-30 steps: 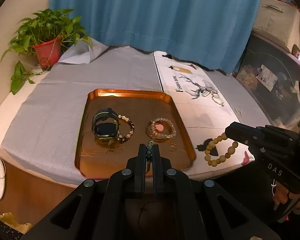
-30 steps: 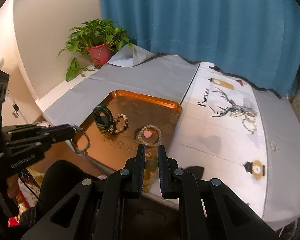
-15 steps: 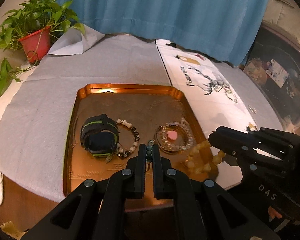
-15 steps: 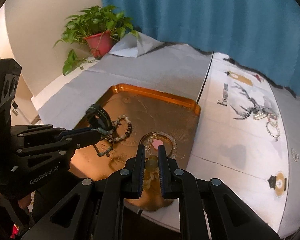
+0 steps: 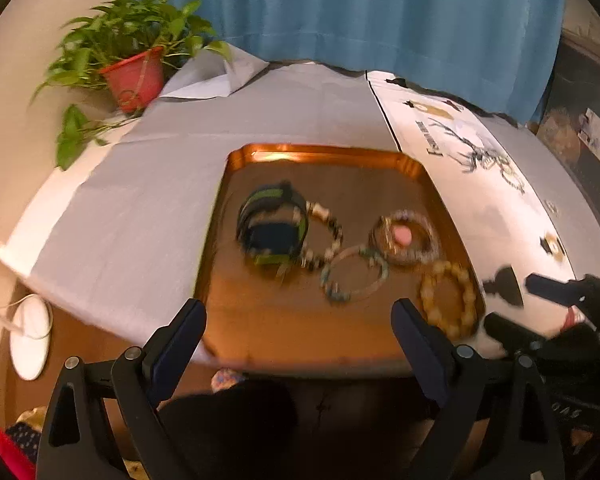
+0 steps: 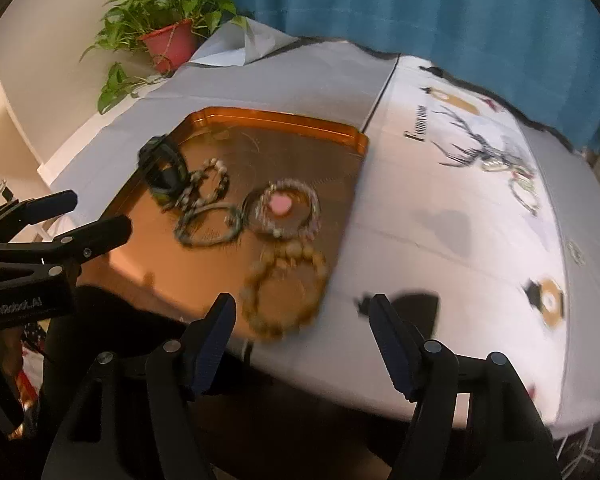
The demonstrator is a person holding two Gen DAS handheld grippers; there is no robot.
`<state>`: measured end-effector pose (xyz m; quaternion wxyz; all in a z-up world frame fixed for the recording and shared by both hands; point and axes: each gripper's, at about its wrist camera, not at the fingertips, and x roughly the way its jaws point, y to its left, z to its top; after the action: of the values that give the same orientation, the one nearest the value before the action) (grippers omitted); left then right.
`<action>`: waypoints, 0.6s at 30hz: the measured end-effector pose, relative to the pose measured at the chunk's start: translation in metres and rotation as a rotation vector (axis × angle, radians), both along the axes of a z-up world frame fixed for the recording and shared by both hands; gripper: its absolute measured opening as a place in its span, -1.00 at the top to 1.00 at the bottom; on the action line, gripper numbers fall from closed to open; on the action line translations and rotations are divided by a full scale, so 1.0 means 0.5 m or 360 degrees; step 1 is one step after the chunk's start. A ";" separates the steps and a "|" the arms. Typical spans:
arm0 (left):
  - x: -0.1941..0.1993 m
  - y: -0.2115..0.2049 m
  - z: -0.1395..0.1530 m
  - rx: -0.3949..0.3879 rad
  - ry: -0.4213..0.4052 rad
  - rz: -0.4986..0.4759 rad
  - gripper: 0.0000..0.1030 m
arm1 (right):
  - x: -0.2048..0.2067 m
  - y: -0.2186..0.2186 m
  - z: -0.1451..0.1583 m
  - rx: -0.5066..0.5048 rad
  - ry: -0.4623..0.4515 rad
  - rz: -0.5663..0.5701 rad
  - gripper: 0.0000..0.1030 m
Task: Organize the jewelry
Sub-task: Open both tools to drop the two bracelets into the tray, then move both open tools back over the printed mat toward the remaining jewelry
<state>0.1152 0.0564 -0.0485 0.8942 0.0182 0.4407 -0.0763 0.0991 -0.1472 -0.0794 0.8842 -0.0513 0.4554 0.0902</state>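
Observation:
An orange tray (image 5: 328, 154) (image 6: 276, 118) sits on the grey-clothed table. In it lie a black and green watch (image 5: 272, 224) (image 6: 164, 170), a dark beaded bracelet (image 5: 328, 236) (image 6: 210, 184), a green beaded bracelet (image 5: 354, 276) (image 6: 208, 226), a clear bracelet around a pink heart (image 5: 404, 234) (image 6: 286, 208), and a yellow wooden bead bracelet (image 5: 448, 296) (image 6: 284, 288). My left gripper (image 5: 298, 332) (image 6: 88, 220) is open and empty at the tray's near edge. My right gripper (image 6: 302, 328) (image 5: 520, 300) is open and empty just off the tray's right corner.
More jewelry (image 6: 520, 176) lies on the white printed cloth (image 6: 460, 200) to the right. A potted plant (image 5: 134, 60) stands at the far left before a blue curtain (image 5: 360, 8). A white round object (image 5: 30, 336) sits below the table's left edge.
Both grippers have opened. The green bracelet left my left gripper and the yellow bead bracelet left my right gripper; both now lie in the tray. Both grippers pulled back.

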 end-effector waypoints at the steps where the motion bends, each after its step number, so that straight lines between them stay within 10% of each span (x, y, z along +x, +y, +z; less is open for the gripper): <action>1: -0.016 0.001 0.005 -0.0006 0.0001 0.0006 -0.79 | -0.018 -0.003 0.006 -0.0001 -0.0014 -0.0006 -0.37; 18: -0.273 -0.038 0.128 -0.0009 -0.0214 0.0032 -0.84 | -0.290 -0.014 0.122 0.0041 -0.0336 0.0052 -0.46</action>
<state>-0.0212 0.0375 0.0157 0.9226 0.0164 0.3794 -0.0672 -0.0460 -0.1539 -0.0184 0.9262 -0.0565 0.3577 0.1048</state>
